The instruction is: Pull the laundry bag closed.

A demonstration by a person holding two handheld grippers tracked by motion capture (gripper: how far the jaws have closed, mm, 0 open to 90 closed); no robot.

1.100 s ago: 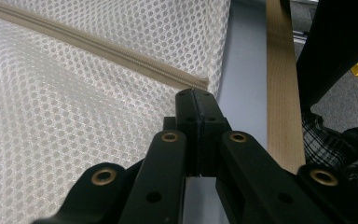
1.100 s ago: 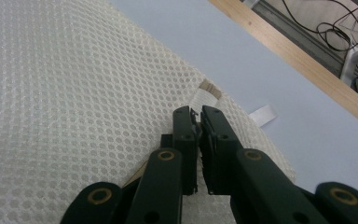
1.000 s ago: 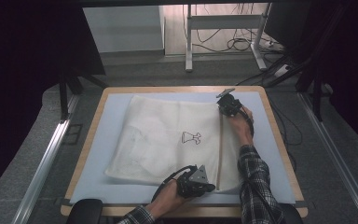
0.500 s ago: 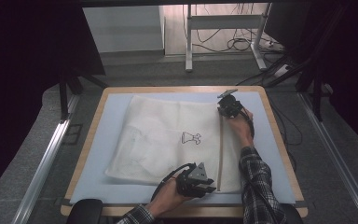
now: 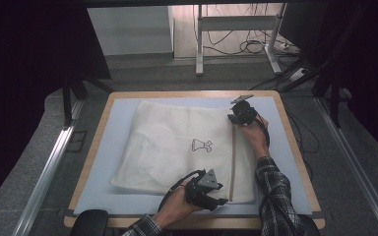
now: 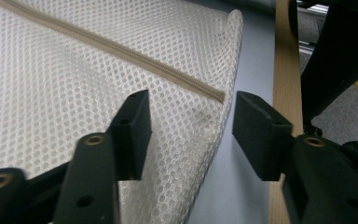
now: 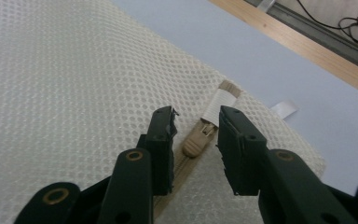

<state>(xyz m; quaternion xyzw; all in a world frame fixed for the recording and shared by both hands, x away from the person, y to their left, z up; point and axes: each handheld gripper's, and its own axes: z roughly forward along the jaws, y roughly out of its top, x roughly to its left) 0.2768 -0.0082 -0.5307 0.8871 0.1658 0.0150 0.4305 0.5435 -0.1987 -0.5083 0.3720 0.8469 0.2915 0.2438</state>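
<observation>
A white mesh zippered laundry bag (image 5: 177, 147) lies flat on the pale blue table mat (image 5: 123, 113). The left gripper (image 6: 191, 128) at the bag's near corner and the right gripper (image 7: 196, 135) over the beige zipper pull (image 7: 196, 140) at its far end have both just been opening, released, gripping nothing.

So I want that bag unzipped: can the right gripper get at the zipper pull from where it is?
Probably yes: the right gripper has open jaws either side of the zipper pull, with nothing between.
</observation>
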